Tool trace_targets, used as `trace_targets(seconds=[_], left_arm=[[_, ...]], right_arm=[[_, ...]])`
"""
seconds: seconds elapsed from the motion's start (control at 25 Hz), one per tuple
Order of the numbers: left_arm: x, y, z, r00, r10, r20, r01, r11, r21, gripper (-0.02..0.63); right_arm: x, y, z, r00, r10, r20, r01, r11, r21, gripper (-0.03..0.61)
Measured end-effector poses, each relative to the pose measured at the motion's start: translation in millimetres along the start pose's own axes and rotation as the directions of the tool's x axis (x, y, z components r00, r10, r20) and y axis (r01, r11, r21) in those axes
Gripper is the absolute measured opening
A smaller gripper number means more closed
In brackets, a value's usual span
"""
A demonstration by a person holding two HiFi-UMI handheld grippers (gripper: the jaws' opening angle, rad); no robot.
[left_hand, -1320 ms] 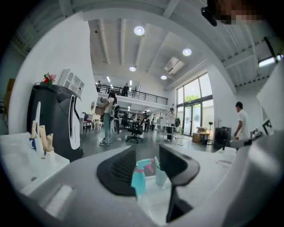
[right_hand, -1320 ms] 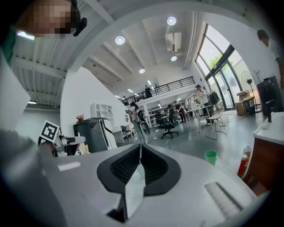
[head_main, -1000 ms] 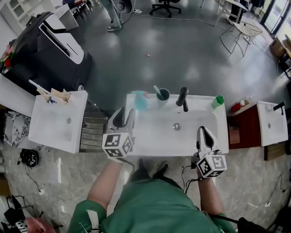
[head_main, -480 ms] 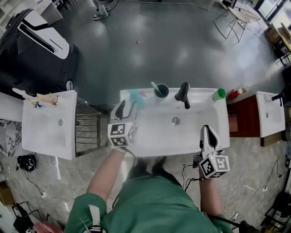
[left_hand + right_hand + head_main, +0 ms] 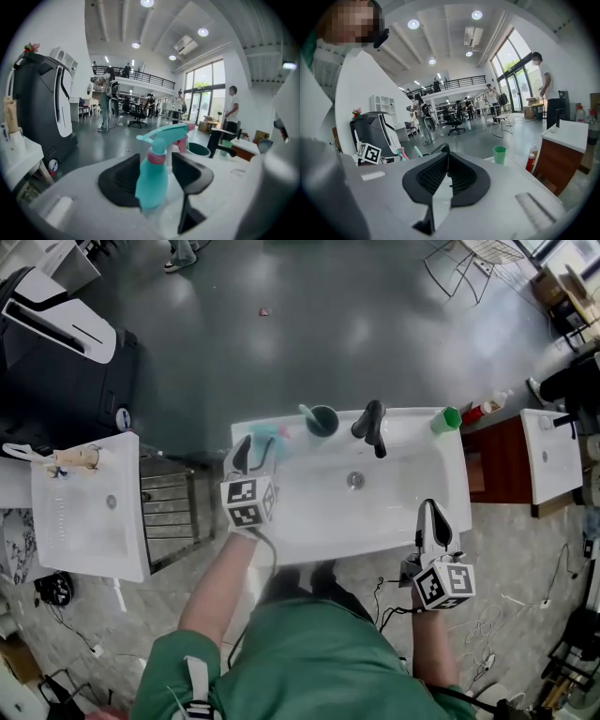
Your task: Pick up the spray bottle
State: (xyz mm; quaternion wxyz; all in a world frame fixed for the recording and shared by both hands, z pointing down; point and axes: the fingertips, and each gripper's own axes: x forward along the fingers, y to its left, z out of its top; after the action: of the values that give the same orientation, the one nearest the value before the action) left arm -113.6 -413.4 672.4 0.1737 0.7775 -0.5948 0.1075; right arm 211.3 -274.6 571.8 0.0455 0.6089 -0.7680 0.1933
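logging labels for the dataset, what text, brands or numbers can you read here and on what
No text can be read in any view.
marker cubes: black-and-white square patterns only, no letters.
spray bottle: no label shows.
red bottle: any label is too small to read.
round sticker on the black machine: too blurred to read.

I can't see the spray bottle's (image 5: 152, 185) base, sunk behind my left gripper (image 5: 154, 161); from above, at the sink's (image 5: 394, 512) back-left corner, it's a blur.
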Motion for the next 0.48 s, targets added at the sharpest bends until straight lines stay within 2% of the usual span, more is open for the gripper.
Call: trace_targets(seconds=[0.48], left_arm=[[26.4,10.5,4.8,1.0,-0.01,0.011,0.01,1.0,0.007,0.218]], right_arm=[[5.1,6.8,-0.2,0.999,-0.039,-0.011,0.039,0.999,0.001,0.005]])
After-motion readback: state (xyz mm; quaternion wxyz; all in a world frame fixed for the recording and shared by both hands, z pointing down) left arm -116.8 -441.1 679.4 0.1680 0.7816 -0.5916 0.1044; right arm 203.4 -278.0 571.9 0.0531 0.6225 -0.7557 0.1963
